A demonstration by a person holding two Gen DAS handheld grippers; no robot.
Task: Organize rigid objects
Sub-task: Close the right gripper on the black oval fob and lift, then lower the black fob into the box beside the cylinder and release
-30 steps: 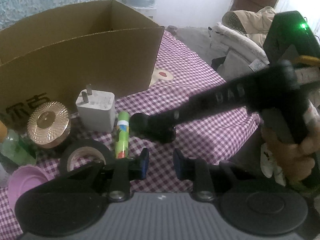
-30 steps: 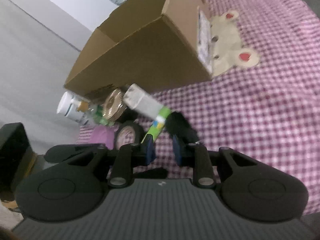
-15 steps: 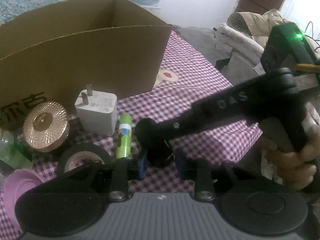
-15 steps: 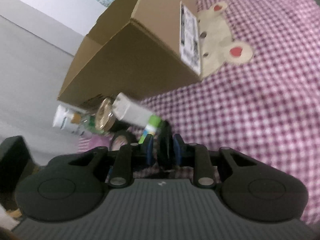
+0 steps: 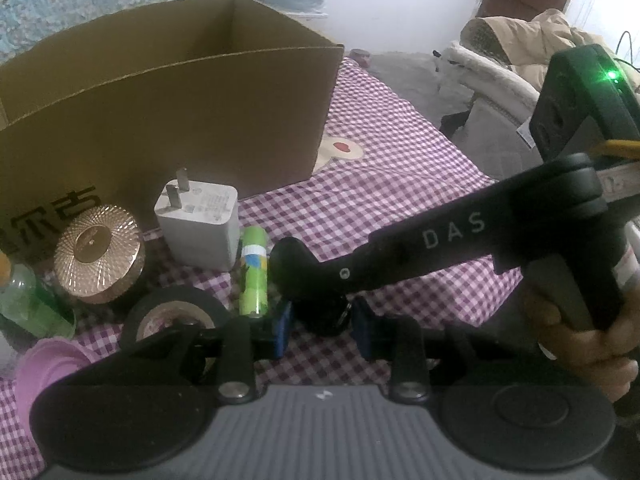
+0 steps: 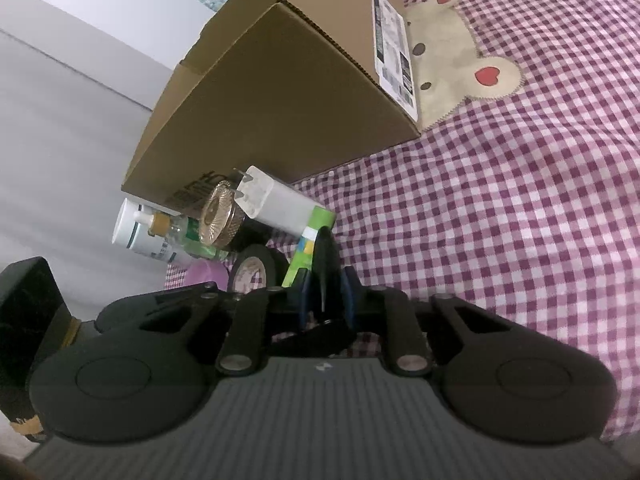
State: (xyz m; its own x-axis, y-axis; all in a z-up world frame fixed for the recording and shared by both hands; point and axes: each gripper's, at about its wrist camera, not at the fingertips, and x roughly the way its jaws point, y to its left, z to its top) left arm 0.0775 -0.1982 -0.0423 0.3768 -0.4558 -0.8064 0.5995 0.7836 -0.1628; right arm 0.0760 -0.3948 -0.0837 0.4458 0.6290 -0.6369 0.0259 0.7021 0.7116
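The right gripper's (image 6: 325, 296) blue-padded fingers (image 6: 303, 292) pinch a thin black object (image 6: 326, 264), whose kind I cannot tell, held edge-on just above the checked cloth (image 6: 500, 220). The left gripper (image 5: 322, 326) has its fingers (image 5: 282, 322) spread apart, bracketing the right gripper's tip without touching it. Just beside lie a green tube (image 5: 254, 270), a black tape roll (image 5: 174, 314), a white charger plug (image 5: 198, 226) and a gold-lidded jar (image 5: 98, 248). Behind them stands the open cardboard box (image 5: 168, 112).
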